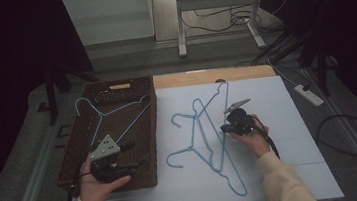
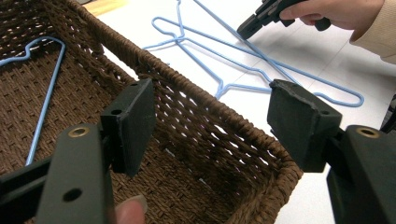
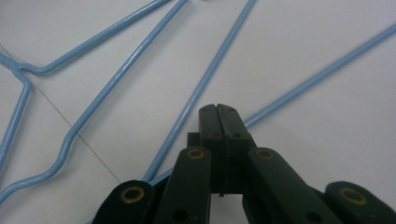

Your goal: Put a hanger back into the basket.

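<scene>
Overlapping blue wire hangers (image 1: pixel 206 143) lie crossed on the white table (image 1: pixel 274 171). One more blue hanger (image 1: pixel 113 117) lies in the brown wicker basket (image 1: pixel 155 128) at the left. My left gripper (image 1: pixel 139 153) hovers open over the basket's near right corner, with nothing between its jaws (image 2: pixel 210 121). My right gripper (image 1: pixel 223 128) is shut, its tip low over the crossed hanger wires (image 3: pixel 116 79). In the right gripper view the jaws (image 3: pixel 219 108) meet with no gap and a wire passes beneath them. The left gripper view shows the right gripper (image 2: pixel 245 30) touching down among the hangers (image 2: pixel 243 65).
The basket's woven rim (image 2: pixel 196 88) runs between my left gripper and the table hangers. A wooden strip (image 1: pixel 214 75) borders the table's far edge. A power strip (image 1: pixel 309 94) and cables lie on the floor to the right.
</scene>
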{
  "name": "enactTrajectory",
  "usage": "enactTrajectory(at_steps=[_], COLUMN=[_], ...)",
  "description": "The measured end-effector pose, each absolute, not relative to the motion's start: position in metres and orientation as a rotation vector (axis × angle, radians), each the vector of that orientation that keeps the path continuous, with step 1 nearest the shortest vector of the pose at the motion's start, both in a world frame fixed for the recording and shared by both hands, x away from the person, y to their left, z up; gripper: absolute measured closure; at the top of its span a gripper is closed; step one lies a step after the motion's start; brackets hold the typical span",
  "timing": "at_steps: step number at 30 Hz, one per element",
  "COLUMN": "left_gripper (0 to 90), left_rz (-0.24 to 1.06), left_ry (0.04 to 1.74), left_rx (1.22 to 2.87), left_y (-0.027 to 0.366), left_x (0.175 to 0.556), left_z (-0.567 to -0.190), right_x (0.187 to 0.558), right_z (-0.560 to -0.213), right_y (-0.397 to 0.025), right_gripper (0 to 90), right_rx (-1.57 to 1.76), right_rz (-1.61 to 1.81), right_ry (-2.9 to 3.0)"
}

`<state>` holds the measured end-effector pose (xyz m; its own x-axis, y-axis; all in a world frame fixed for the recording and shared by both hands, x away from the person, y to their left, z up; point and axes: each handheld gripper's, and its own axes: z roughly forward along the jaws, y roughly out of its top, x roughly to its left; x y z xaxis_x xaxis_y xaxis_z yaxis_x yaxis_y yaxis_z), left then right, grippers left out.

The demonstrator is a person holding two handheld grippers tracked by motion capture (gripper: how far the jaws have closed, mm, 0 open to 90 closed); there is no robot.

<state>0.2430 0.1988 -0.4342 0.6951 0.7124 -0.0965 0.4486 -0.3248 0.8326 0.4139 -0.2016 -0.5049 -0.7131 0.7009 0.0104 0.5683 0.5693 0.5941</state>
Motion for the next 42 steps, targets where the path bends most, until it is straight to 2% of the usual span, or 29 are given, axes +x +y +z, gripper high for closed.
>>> enactTrajectory(at_steps=[8,23,42], left_gripper=[32.6,32.7,32.8], left_rz=[0.356,0.354,0.349], left_ry=[0.893,0.889,0.89], left_rx=[1.98,1.979,1.985], left_y=[0.197,0.197,0.196], left_x=[0.242,0.241,0.241], left_z=[-0.435,-0.434,-0.435], right_x=[0.408,0.355,0.307], right_z=[-0.504,-0.507,-0.507], right_y=[-0.197,-0.175,-0.186], right_gripper=[90.0,90.0,90.0], right_rx=[1.02,0.841,0.799], right_rz=[0.83,0.801,0.812], right_ry=[2.605,2.818,2.903])
